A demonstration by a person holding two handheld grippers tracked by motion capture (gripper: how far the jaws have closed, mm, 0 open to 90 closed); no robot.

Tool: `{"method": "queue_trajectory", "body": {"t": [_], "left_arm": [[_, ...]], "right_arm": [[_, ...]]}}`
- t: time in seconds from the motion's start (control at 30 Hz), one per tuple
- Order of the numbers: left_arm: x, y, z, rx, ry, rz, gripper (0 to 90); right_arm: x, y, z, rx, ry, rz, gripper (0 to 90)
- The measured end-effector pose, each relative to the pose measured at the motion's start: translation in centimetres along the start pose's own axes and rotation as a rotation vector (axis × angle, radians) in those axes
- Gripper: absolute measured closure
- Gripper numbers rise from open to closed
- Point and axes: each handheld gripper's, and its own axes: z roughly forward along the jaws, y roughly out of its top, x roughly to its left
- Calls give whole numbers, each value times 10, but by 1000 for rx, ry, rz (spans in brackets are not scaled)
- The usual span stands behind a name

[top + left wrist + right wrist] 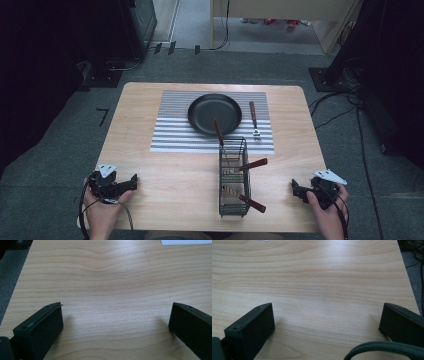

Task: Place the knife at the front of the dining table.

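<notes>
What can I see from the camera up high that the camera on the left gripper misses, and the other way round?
The high view alone takes in the round black pan, the wood-handled fork beside it and the dark wire basket of wood-handled utensils. The left gripper view alone gives a close look between the left gripper's wide-open black jaws, with bare wood between. Both show the light wooden table and the striped grey-and-white placemat.

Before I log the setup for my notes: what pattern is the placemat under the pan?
Grey-and-white stripes on the placemat, clearest in the high view.

Each black tool carries blocky jaws, a grey three-cornered plate and a trailing cable.
</notes>
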Motion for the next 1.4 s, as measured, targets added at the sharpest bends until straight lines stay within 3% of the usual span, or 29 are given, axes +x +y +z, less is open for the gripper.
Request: {"method": "queue_trajectory", "body": {"t": [0.2,0.3,0.4,0.77,1.4], "left_arm": [[0,1,-1,14,-2,-3,0],[-3,5,-8,-19,-21,-48,0],[-7,9,-13,-40,-32,-49,0],[-50,49,-30,-122,-125,-9,0],[-110,88,-29,-163,-252,54,9]], "right_arm": [[0,0,0,0,0,1,0],[0,0,0,0,0,1,0],[0,0,0,0,0,0,0],[1,0,0,0,-4,4,0],[1,0,0,0,-5,6,0]]}}
